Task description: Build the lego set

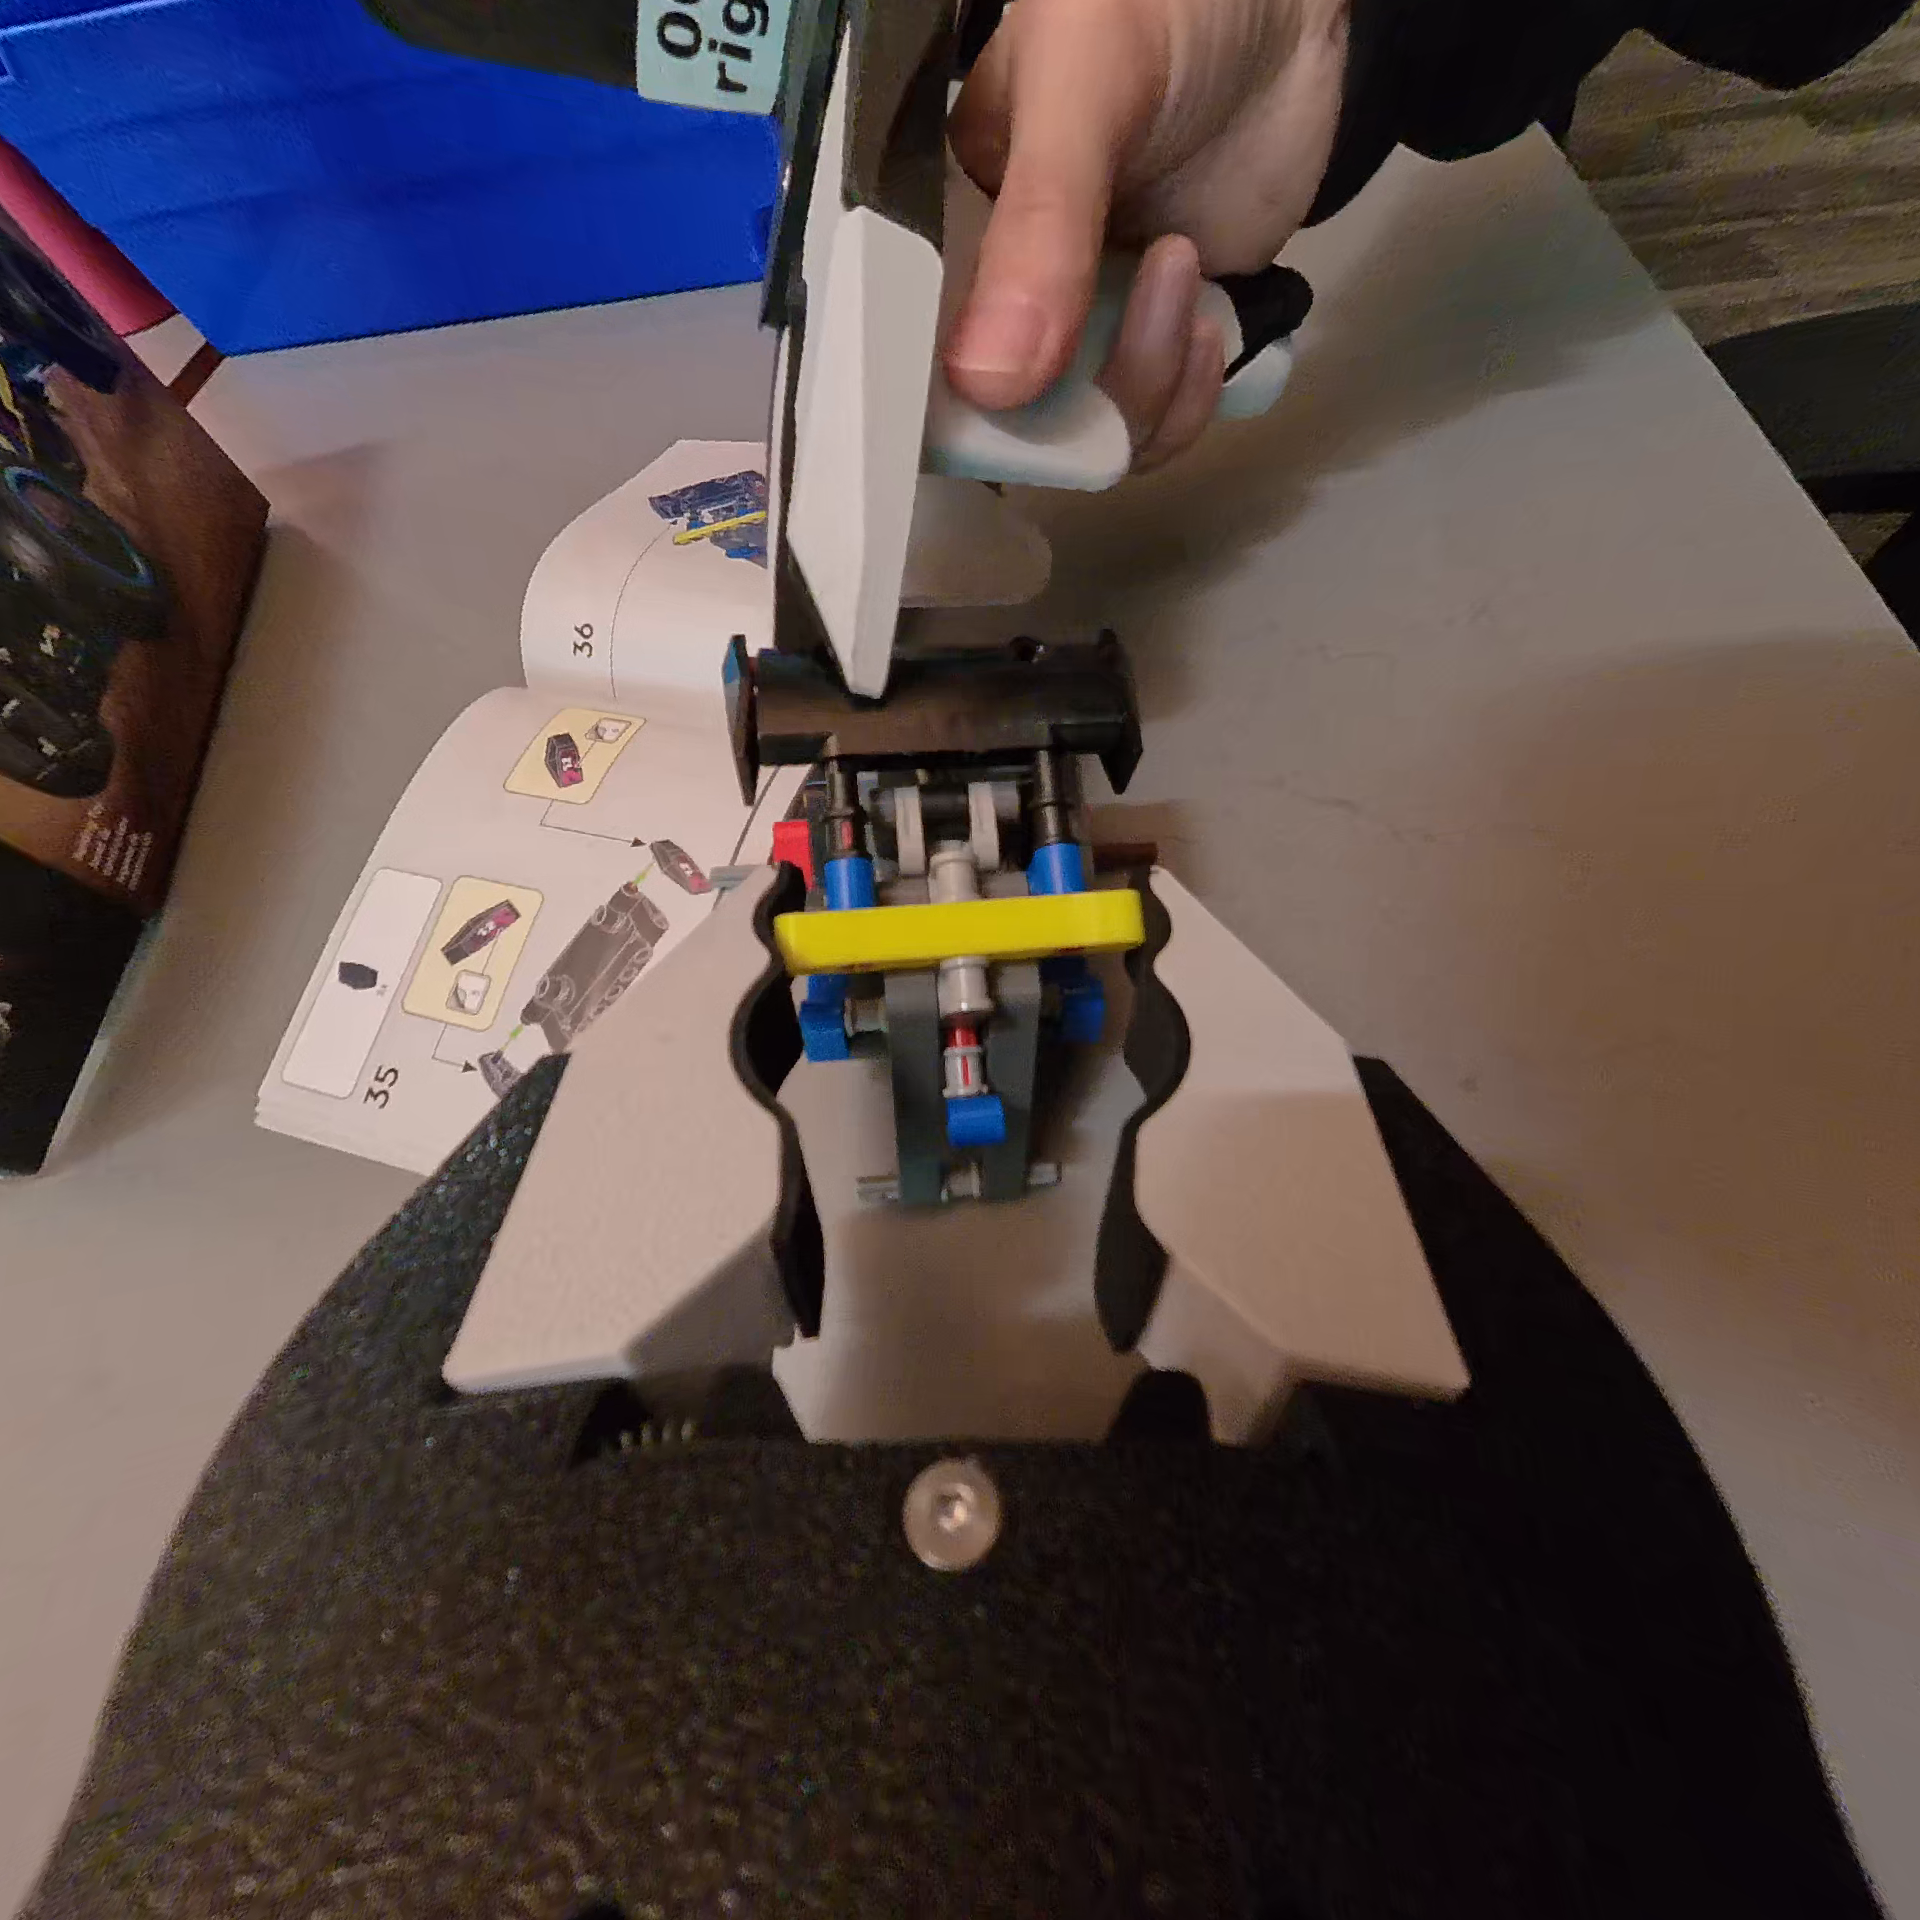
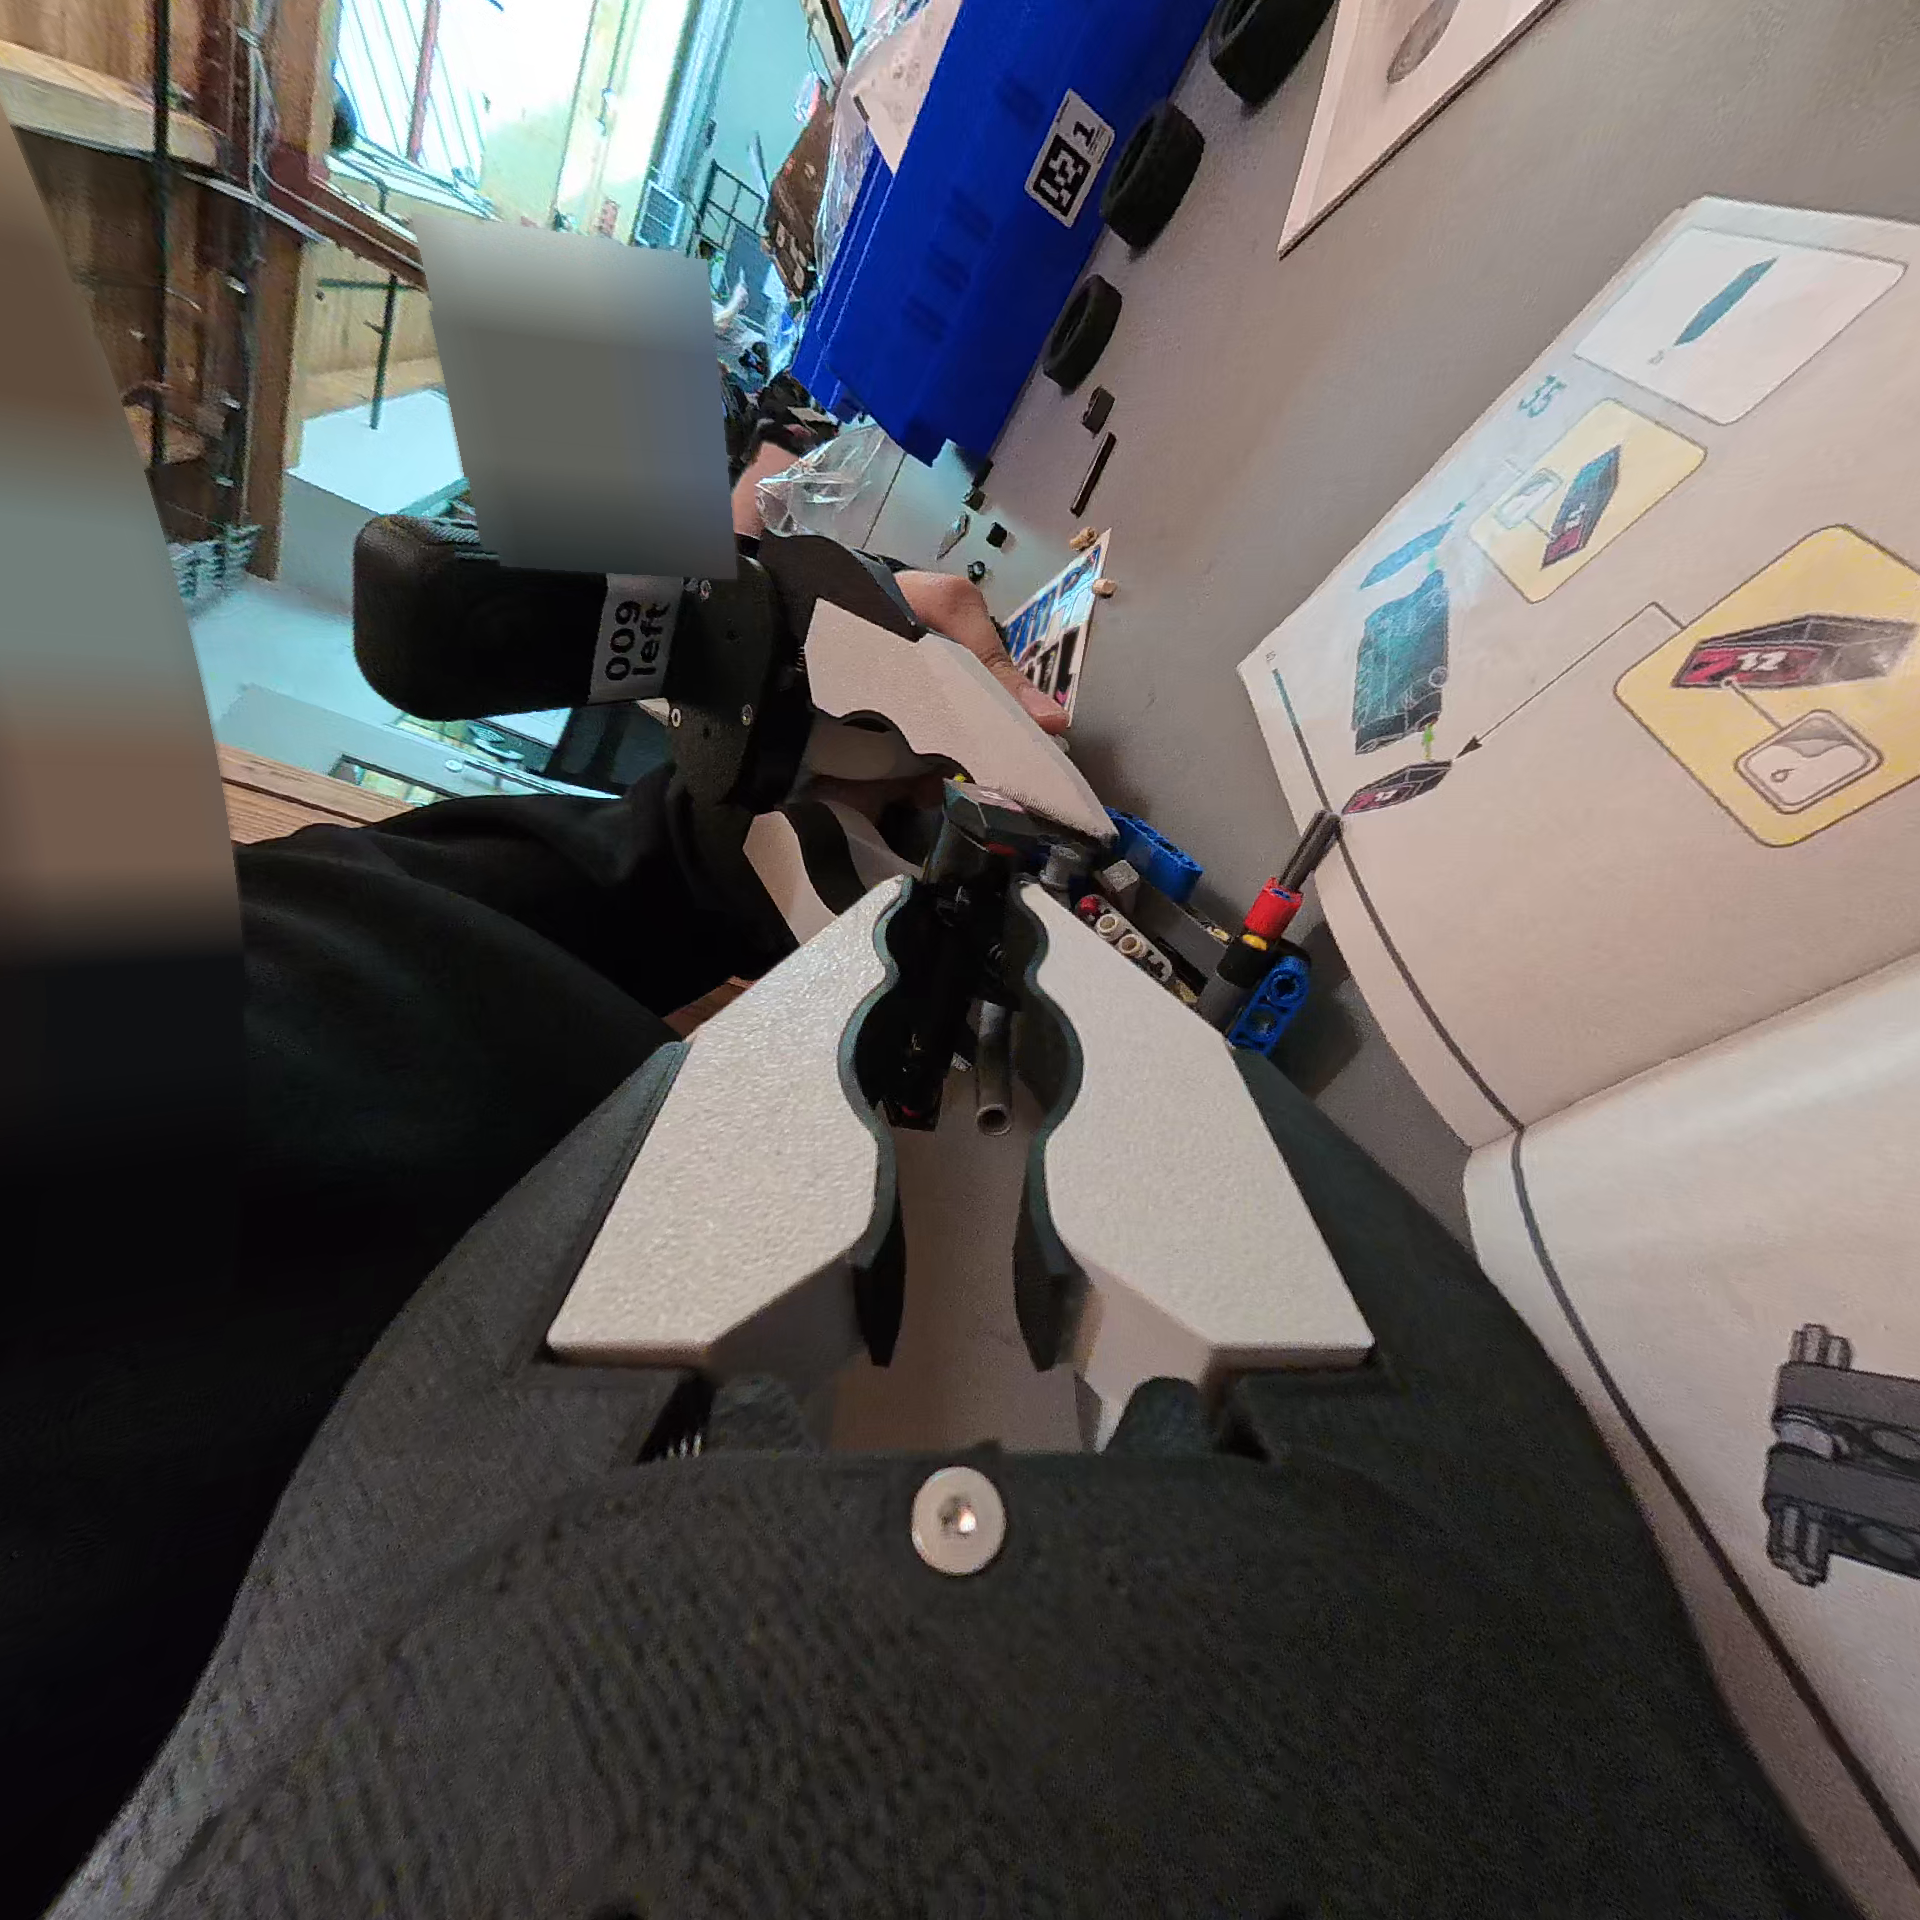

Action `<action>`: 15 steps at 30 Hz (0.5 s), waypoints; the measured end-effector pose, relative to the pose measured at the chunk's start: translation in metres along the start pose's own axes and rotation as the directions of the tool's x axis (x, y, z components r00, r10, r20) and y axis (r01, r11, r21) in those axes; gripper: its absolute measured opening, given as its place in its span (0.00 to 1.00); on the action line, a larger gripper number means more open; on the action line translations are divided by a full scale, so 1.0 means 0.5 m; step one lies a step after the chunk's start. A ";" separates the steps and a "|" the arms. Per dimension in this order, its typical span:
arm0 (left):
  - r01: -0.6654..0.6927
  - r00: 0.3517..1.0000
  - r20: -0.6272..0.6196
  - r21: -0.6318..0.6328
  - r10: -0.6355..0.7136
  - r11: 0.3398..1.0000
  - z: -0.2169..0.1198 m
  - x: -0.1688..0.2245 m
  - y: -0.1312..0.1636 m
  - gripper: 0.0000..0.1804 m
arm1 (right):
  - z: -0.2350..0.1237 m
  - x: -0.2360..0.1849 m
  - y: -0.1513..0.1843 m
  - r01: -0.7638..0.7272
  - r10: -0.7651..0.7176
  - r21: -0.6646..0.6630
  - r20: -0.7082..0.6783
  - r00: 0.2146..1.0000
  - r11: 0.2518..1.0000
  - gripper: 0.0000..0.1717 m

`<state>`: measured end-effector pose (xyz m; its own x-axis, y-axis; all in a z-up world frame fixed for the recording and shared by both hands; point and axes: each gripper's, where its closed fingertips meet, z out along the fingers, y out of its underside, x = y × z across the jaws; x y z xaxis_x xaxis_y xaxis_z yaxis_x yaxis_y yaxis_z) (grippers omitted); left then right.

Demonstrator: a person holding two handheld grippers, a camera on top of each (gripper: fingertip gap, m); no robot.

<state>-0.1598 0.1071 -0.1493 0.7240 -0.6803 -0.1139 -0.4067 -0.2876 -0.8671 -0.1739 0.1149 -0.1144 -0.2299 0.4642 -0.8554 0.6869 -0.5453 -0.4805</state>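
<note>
1. The brick-built model (image 1: 961,997), grey frame with blue pins and a yellow beam (image 1: 956,928) across it, sits between the left gripper (image 1: 961,935)'s widely spread fingers, which clamp the beam's ends; its long axis runs straight ahead.
2. At its far end, the right gripper (image 2: 961,935), jaws narrow, pinches the black wing piece (image 1: 935,701) from above.
3. An open instruction booklet (image 1: 468,935) lies just left on the grey table (image 1: 1507,831).

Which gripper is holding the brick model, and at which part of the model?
The left gripper holds the brick model by its yellow beam's two ends. The right gripper grips its black end piece.
</note>
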 end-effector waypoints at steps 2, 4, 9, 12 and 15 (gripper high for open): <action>0.001 1.000 -0.004 0.001 -0.001 1.000 0.000 -0.002 0.001 0.33 | 0.002 0.001 -0.002 -0.034 0.034 0.026 0.013 0.999 0.999 0.07; -0.019 1.000 0.005 -0.016 0.019 1.000 -0.001 -0.003 0.003 0.33 | 0.004 0.002 -0.002 -0.063 0.062 0.040 0.021 0.998 0.997 0.07; -0.043 0.999 0.017 -0.042 0.044 0.998 0.000 -0.008 0.005 0.33 | 0.004 0.005 -0.003 -0.060 0.061 0.026 -0.035 0.998 0.998 0.08; -0.044 0.999 0.026 -0.061 0.046 0.997 -0.001 -0.010 0.007 0.33 | 0.006 0.006 -0.005 -0.072 0.074 0.026 -0.047 0.996 0.997 0.08; -0.010 1.000 0.017 -0.043 0.011 0.999 -0.003 -0.013 0.007 0.33 | 0.010 0.007 -0.011 -0.083 0.085 0.042 -0.048 0.995 0.996 0.08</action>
<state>-0.1668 0.1092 -0.1509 0.7290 -0.6718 -0.1316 -0.4376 -0.3096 -0.8442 -0.1819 0.1162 -0.1159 -0.1373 0.4488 -0.8830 0.6739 -0.6110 -0.4153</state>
